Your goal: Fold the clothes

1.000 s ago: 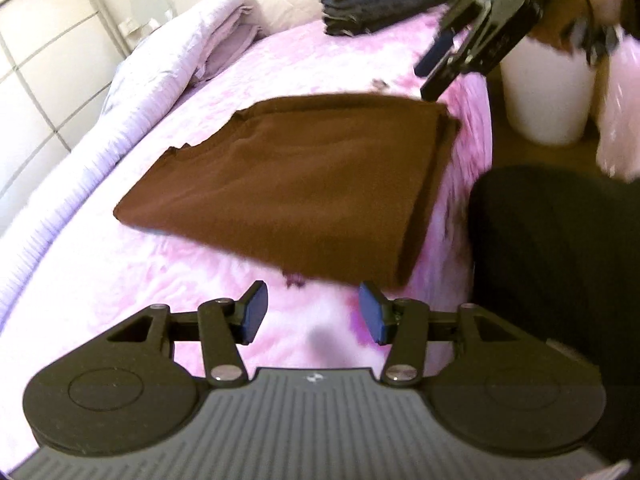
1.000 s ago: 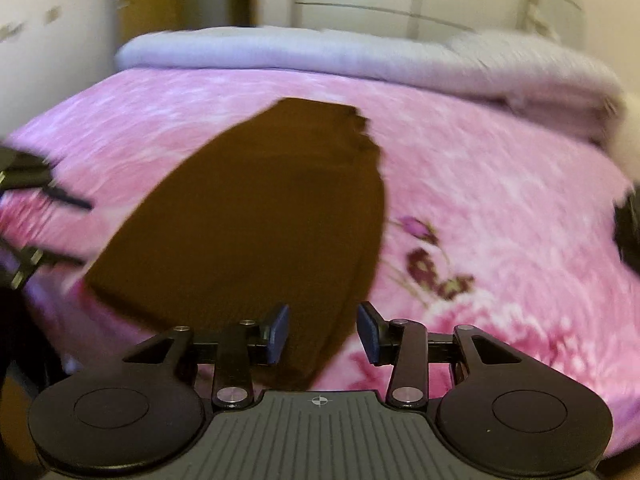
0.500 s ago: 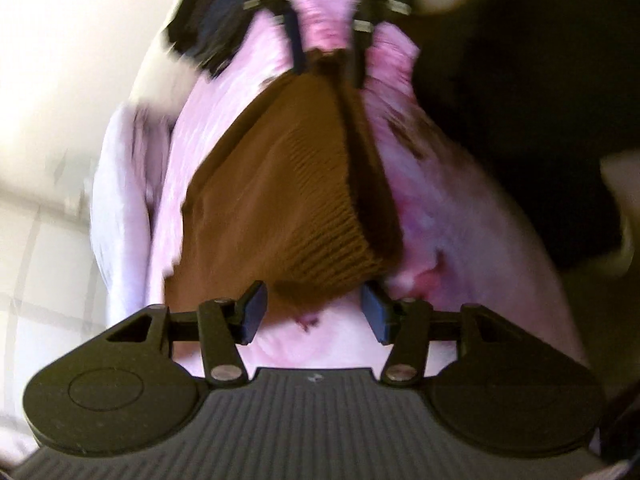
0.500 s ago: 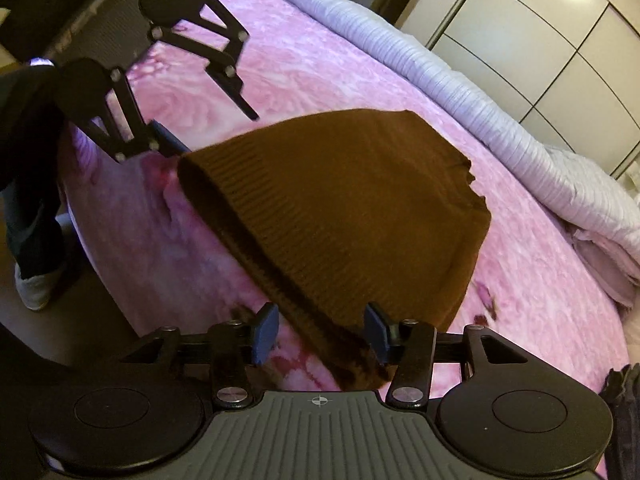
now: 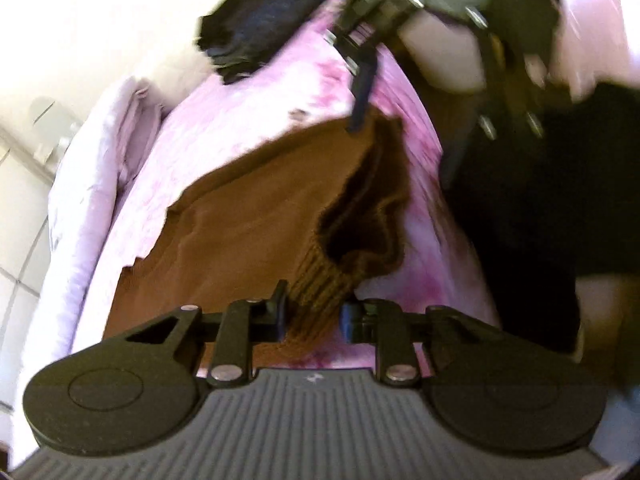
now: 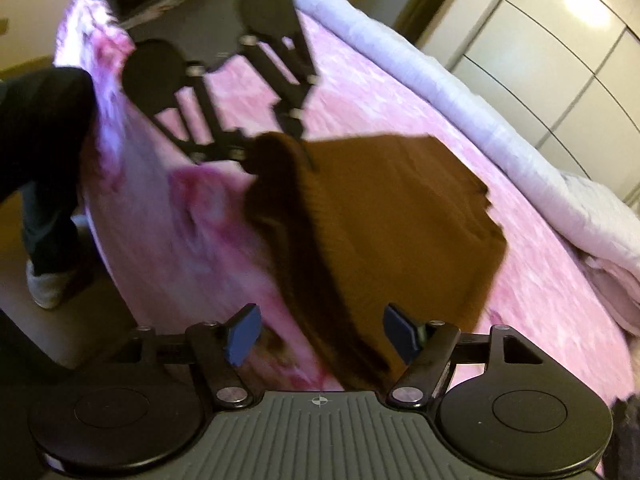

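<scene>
A brown knit sweater [image 5: 248, 232] lies folded on the pink floral bedspread [image 5: 240, 120], near the bed's edge. My left gripper [image 5: 314, 316] has closed in on the ribbed hem at the sweater's near corner, which bunches up between its fingers. The right wrist view shows that same left gripper [image 6: 276, 144] at the far corner of the sweater [image 6: 392, 220]. My right gripper [image 6: 322, 334] is open wide, and the sweater's dark folded edge runs between its blue pads [image 6: 242, 334]. In the left wrist view the right gripper [image 5: 400, 144] sits at the opposite corner.
A stack of dark folded clothes [image 5: 256, 32] rests at the far end of the bed. A rolled lilac duvet [image 6: 480, 120] runs along the far side, with wardrobe doors [image 6: 560, 40] behind. A person's dark trouser leg [image 5: 540, 200] and shoe [image 6: 48, 288] stand beside the bed.
Both grippers came down to the sweater's edge. The left fingers narrowed onto the ribbed hem and lifted that corner. The right fingers spread wider around the opposite corner.
</scene>
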The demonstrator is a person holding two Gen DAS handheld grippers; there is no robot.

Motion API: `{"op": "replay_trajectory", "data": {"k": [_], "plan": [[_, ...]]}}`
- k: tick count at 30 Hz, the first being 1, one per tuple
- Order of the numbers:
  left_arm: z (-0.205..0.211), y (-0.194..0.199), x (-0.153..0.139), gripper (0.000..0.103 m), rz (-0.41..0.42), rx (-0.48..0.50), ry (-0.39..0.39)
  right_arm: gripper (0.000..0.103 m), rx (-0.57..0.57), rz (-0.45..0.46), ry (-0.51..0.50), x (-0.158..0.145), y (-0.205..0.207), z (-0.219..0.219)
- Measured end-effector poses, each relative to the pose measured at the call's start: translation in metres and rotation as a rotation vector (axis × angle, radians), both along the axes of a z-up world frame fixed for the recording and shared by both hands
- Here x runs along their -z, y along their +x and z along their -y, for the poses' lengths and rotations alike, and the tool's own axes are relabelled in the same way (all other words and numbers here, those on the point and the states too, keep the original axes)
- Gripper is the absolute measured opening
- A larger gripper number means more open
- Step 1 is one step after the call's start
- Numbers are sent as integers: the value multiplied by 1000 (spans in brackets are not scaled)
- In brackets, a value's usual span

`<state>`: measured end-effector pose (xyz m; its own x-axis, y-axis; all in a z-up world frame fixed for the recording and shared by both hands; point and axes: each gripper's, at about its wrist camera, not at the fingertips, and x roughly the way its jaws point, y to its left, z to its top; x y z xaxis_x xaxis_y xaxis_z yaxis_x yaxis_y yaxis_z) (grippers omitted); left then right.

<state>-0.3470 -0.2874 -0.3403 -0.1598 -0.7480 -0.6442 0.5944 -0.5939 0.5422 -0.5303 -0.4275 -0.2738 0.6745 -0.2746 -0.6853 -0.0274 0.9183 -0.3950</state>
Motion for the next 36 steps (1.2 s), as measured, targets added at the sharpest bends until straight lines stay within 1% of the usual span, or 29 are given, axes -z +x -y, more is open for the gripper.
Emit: {"op": "replay_trajectory", "data": {"k": [4, 8, 12, 15, 17, 18, 19, 20, 21, 22, 23, 28, 31, 33, 36], "plan": [[4, 7, -10, 20, -62, -27, -2, 72, -20, 48, 13, -1, 21, -1], [6, 12, -18, 20, -93, -43, 1, 72, -30, 94, 21, 0, 43, 1], [9, 15, -18, 20, -113, -52, 4, 70, -36, 60, -77, 10, 50, 5], [11, 17, -19, 20, -128, -59, 6, 65, -44, -2, -194, 21, 48, 9], [11, 17, -18, 20, -137, -64, 9, 59, -50, -52, -284, 30, 44, 12], [10, 16, -16, 20, -134, -64, 11, 57, -52, -69, -313, 33, 41, 14], [9, 16, -15, 20, -132, -64, 12, 47, -48, -79, -329, 35, 38, 18], [9, 15, -13, 20, -129, -64, 14, 29, -43, -87, -335, 36, 35, 22], [8, 14, -12, 21, -126, -65, 16, 23, -32, -92, -308, 35, 33, 26], [7, 13, -10, 21, -120, -64, 17, 17, -22, -95, -284, 34, 32, 30], [6, 10, -7, 22, -105, -62, 15, 14, -15, -94, -270, 32, 32, 32], [-1, -3, 12, 28, -22, -70, -13, 12, 1, -88, -226, 24, 37, 37], [-7, -11, 23, 36, 31, -70, -43, 12, 3, -83, -212, 19, 38, 38], [-9, -17, 31, 42, 83, -57, -70, 12, 6, -81, -204, 16, 39, 39], [-9, -26, 42, 44, 181, -30, -114, 12, 10, -77, -194, 19, 41, 35]]}}
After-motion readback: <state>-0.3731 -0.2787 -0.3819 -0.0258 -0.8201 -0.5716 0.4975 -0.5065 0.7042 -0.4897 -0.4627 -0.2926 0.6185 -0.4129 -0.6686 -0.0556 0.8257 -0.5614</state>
